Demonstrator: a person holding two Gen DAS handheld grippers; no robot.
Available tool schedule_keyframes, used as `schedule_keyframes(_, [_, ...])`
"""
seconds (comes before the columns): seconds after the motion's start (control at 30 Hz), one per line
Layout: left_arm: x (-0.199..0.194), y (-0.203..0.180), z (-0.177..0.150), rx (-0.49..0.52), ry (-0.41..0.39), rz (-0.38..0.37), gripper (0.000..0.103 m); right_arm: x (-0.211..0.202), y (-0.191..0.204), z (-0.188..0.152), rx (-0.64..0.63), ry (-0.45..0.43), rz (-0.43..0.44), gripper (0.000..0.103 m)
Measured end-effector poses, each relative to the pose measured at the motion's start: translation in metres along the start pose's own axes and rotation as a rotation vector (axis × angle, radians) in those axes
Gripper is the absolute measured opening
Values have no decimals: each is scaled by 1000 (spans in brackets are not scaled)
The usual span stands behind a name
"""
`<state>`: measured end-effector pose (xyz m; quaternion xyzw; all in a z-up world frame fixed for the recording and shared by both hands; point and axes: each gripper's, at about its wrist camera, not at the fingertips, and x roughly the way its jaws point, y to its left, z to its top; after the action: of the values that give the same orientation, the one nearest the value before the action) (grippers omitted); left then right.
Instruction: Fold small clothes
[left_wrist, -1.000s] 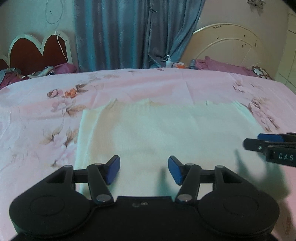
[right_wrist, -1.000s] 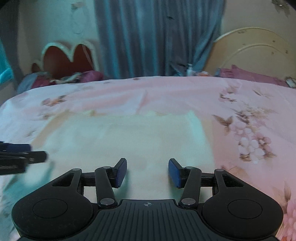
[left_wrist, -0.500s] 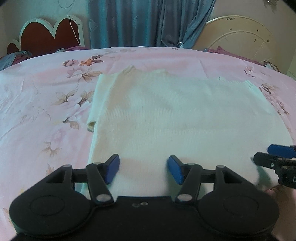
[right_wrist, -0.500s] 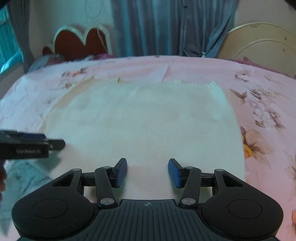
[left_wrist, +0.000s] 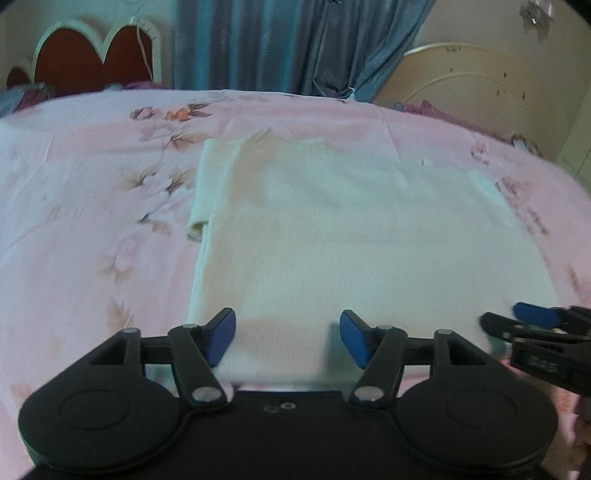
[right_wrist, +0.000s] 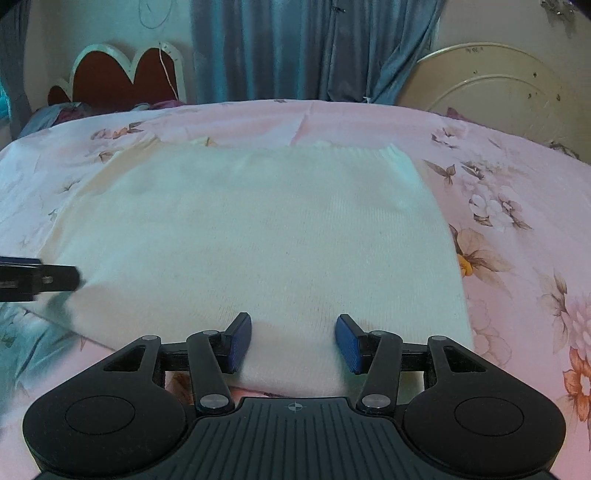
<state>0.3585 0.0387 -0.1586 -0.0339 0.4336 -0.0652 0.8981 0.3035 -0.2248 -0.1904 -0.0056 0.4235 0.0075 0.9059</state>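
Pink floral bed (left_wrist: 92, 206) fills my frames, with the cream knit garment (left_wrist: 351, 236) lying flat at centre, while my left tongs (left_wrist: 287, 336) and right tongs (right_wrist: 293, 341) both gape wide over its near edge, gripping nothing.

The left tongs (left_wrist: 288, 338) are spread wide, blue pads (left_wrist: 221, 334) well apart and level, nothing between them. The right tongs (right_wrist: 293, 342) stand likewise wide, pads (right_wrist: 349, 342) angled outward. Both point forward, side by side, each one's black tip showing at the edge of the other's view.
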Motion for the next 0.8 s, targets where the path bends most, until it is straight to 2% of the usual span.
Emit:
schedule_keyframes(0.27, [-16,17,-11,-45,30,-19,68,0,9,1,11,11,-47,50])
schedule_keyframes(0.53, [-9,22,-19,-49,80,-26,70,-8,15,2,-3,47,-61,50])
schedule_keyframes(0.63, [-10,26,-18,-75,87,-41,70,-19,16,3,24,24,-39,50])
schedule_keyframes(0.8, [-13,36,-18,-189,101,-92,73,-31,24,10,19,-6,21,50])
